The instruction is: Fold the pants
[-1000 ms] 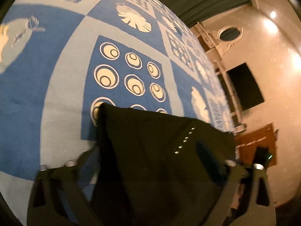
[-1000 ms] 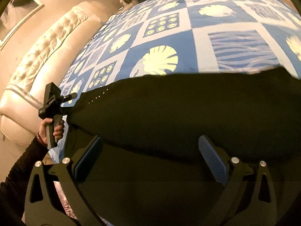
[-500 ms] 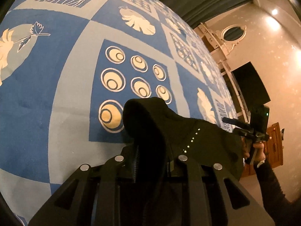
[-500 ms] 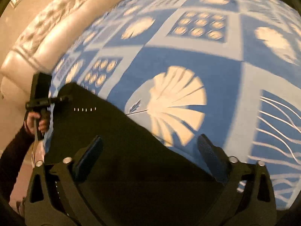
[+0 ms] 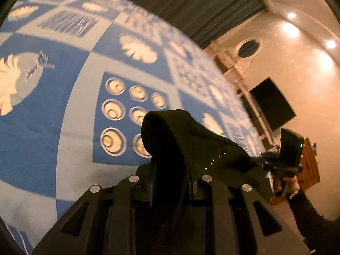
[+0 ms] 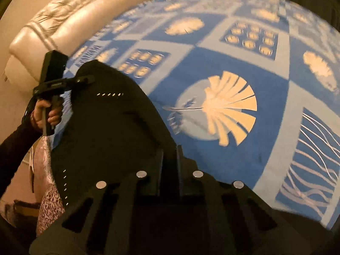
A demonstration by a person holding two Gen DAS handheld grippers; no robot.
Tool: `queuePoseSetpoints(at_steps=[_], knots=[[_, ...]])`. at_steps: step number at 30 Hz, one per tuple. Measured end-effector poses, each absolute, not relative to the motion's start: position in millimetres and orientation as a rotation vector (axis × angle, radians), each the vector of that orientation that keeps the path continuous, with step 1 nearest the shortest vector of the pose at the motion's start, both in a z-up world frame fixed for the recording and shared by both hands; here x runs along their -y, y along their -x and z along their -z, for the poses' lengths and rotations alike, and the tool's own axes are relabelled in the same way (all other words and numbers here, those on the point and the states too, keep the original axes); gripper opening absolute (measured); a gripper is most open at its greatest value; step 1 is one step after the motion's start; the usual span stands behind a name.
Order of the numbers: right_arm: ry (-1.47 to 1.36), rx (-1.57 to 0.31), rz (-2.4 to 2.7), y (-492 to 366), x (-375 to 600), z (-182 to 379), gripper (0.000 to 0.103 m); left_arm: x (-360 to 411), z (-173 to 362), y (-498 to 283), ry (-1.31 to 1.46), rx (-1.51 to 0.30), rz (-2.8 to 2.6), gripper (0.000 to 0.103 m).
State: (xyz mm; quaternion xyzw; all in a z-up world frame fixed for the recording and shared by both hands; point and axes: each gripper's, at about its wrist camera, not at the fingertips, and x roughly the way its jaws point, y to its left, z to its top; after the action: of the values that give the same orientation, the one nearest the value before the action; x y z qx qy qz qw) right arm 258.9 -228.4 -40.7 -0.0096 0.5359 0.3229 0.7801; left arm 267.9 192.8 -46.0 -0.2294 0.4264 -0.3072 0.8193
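Note:
The black pants hang stretched between my two grippers above the blue patterned bed cover. A row of small pale studs runs along one edge. My left gripper is shut on a bunched corner of the pants. My right gripper is shut on the opposite edge of the pants. In the right wrist view the left gripper shows at the far corner of the pants. In the left wrist view the right gripper shows at the other end.
The bed cover has blue and grey squares with cream leaf and ring prints. A cream tufted headboard lies beyond the bed. A dark curtain, a white dresser with an oval mirror and a dark screen line the walls.
Both grippers were open a second ago. The left shut on a corner of the pants first, then the right shut on the opposite edge. The pants are now lifted and stretched between them.

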Motion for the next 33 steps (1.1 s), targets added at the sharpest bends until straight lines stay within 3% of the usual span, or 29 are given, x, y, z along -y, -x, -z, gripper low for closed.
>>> queuePoseSetpoints(at_steps=[5,8,10,12,13,14,16,19,25,33], knots=[[0.089,-1.036,-0.682,-175.0,224.3,15.6,0.010,-199.0,23.3,-215.0,0.480,-0.838,0.725,0.026],[0.167,-1.015,-0.671,-126.0,210.7,22.0,0.011,-200.9,21.0,-181.8,0.456,-0.818,0.720,0.045],[0.207,-1.033,-0.658,-97.7,204.0,37.5,0.014,-204.1,26.9,-156.5,0.461,-0.828,0.691,0.070],[0.188,-1.064,-0.660,-82.4,202.8,52.0,0.018,-207.0,36.7,-134.2,0.481,-0.864,0.674,0.074],[0.166,-1.077,-0.660,-75.8,205.0,56.3,0.023,-207.4,40.7,-125.4,0.468,-0.888,0.643,0.081],[0.128,-1.102,-0.665,-70.9,207.1,61.1,0.039,-208.4,46.0,-112.6,0.455,-0.920,0.601,0.083],[0.015,-1.119,-0.673,-64.8,217.4,61.0,0.068,-211.0,52.3,-95.8,0.462,-0.957,0.578,0.084],[-0.177,-1.119,-0.661,-56.7,238.8,54.9,0.076,-222.5,64.3,-70.6,0.511,-1.013,0.498,0.084],[-0.576,-1.131,-0.532,-55.8,299.0,66.1,0.078,-246.7,72.6,-31.2,0.757,-0.991,0.359,0.084],[-1.019,-1.095,-0.315,-55.8,354.7,100.2,0.078,-198.7,72.6,-28.7,0.880,-0.971,0.328,0.084]])
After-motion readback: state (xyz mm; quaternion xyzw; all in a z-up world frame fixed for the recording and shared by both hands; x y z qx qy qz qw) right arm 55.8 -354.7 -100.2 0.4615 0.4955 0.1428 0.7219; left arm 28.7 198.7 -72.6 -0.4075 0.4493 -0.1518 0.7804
